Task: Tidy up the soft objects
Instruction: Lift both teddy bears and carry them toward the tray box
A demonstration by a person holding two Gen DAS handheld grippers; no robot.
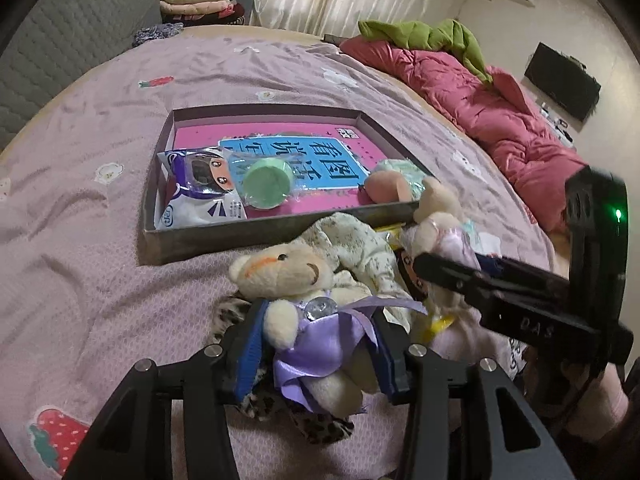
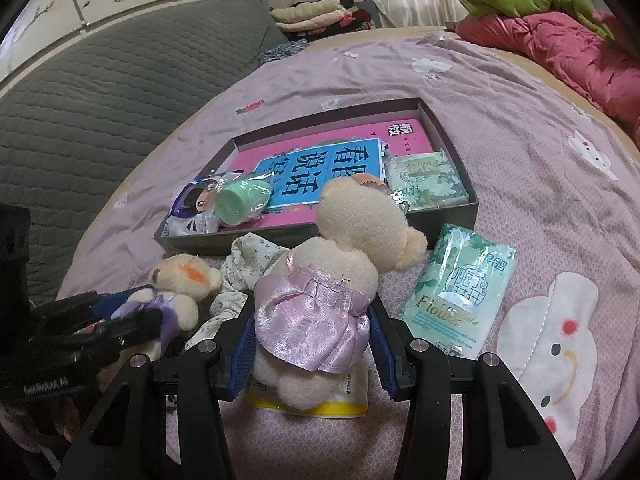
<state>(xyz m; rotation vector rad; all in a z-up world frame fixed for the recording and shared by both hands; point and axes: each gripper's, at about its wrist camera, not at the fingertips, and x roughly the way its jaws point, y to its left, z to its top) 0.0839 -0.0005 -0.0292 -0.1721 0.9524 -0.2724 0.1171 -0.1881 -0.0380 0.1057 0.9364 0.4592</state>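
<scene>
My left claw (image 1: pixel 316 344) has the cream plush bear in the purple satin dress (image 1: pixel 304 320) between its blue pads; they sit along the bear's sides, but I cannot tell if they press. The bear lies face up on the pink bedsheet (image 1: pixel 100 208), over a floral cream cloth (image 1: pixel 360 248) and a leopard-print fabric piece (image 1: pixel 320 424). My right claw (image 2: pixel 314 344) is clamped on the second cream plush bear in the pink satin dress (image 2: pixel 320 304), pads against the skirt, bear's back to the camera, head tipped toward the shallow grey cardboard box (image 2: pixel 452 136). Under this bear is a white and yellow packet (image 2: pixel 316 400). A green tissue pack (image 2: pixel 460 296) lies just right of it on the sheet. In the box: a pink and blue book (image 2: pixel 320 168), a mint green cup in plastic wrap (image 2: pixel 240 202), a white cartoon-print pouch (image 2: pixel 188 208) and another green tissue pack (image 2: pixel 426 180). A red quilt (image 1: pixel 500 120) with a green garment (image 1: pixel 440 36) is at the far side of the bed.
</scene>
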